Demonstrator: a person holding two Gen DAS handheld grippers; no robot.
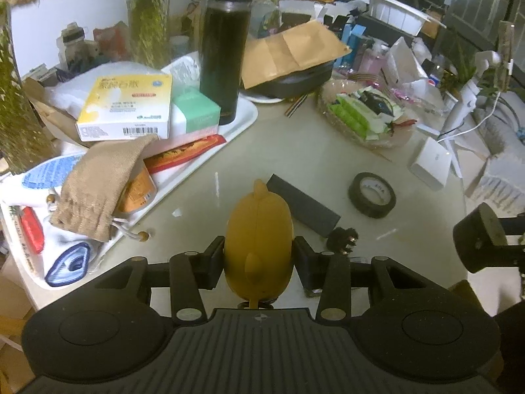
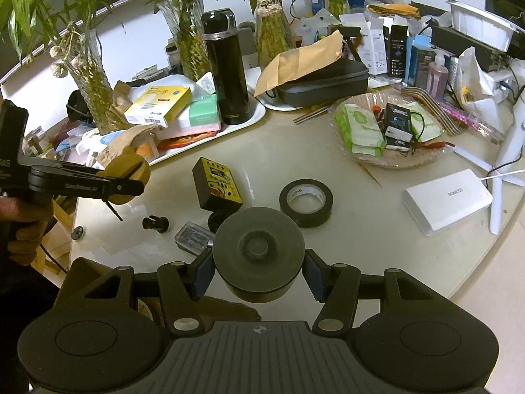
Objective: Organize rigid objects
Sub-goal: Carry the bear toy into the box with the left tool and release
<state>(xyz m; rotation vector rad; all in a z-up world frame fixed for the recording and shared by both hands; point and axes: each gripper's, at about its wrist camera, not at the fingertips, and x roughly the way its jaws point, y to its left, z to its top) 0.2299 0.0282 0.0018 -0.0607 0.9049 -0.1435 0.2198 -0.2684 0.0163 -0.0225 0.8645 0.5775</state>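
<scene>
left gripper (image 1: pixel 257 256) holds yellow toy (image 1: pixel 258 249) | right gripper (image 2: pixel 257 274) holds black disc (image 2: pixel 258 249) | tape roll (image 2: pixel 305 202), yellow box (image 2: pixel 216 187) left mid-desk (image 2: pixel 295 151) — neither put away yet

Left gripper (image 1: pixel 258 256), low centre of its frame, clamps something yellow; right gripper (image 2: pixel 258 271), likewise low centre, grips a dark round piece.

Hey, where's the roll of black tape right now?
The roll of black tape lies flat on the table in the right wrist view, near centre, between the yellow-faced tester on its left and the white power bank on its right.
</scene>
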